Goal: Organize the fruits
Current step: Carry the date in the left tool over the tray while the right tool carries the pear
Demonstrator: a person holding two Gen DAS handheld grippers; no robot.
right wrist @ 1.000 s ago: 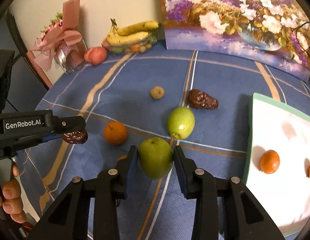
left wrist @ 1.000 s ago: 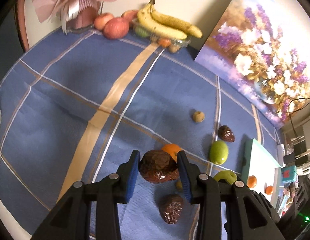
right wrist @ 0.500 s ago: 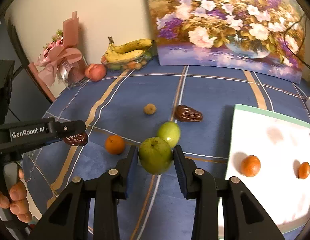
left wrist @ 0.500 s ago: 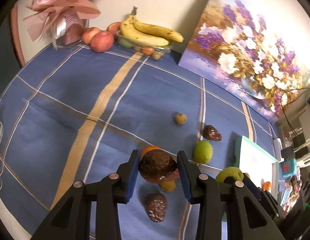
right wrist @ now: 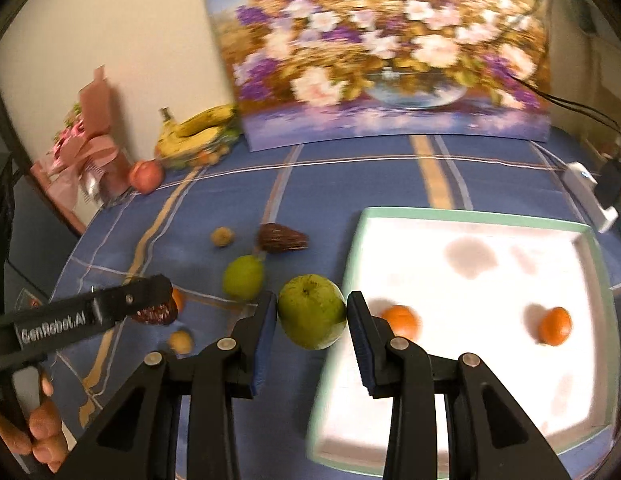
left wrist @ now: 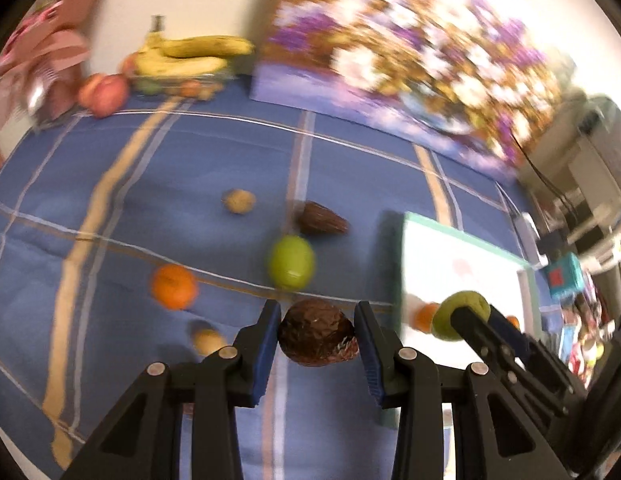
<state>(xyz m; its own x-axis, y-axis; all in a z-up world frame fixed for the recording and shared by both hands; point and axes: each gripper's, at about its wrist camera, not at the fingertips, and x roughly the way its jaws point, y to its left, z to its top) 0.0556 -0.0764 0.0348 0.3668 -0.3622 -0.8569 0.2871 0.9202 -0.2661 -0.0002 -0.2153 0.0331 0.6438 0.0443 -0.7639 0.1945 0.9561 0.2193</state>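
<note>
My left gripper [left wrist: 316, 338] is shut on a dark brown scaly fruit [left wrist: 316, 336] and holds it above the blue cloth. My right gripper [right wrist: 311, 322] is shut on a green apple [right wrist: 312, 316], held at the left edge of the white tray [right wrist: 462, 216]; that apple also shows in the left wrist view [left wrist: 462, 314]. Two oranges [right wrist: 400, 322] [right wrist: 554, 324] lie in the tray. On the cloth lie a green fruit [left wrist: 291, 262], an orange [left wrist: 173, 286], a brown cone-shaped fruit [left wrist: 320, 222] and two small tan fruits [left wrist: 238, 201] [left wrist: 208, 340].
A flower painting [right wrist: 382, 52] leans on the back wall. Bananas [right wrist: 198, 128] in a clear bowl, red apples [right wrist: 146, 176] and a pink gift bouquet [right wrist: 84, 152] stand at the back left. A white charger and cables [right wrist: 590, 188] lie at the right table edge.
Both grippers have swung right toward the white tray, each still holding its fruit. The green apple is now at the tray's left edge. The views are blurred by motion.
</note>
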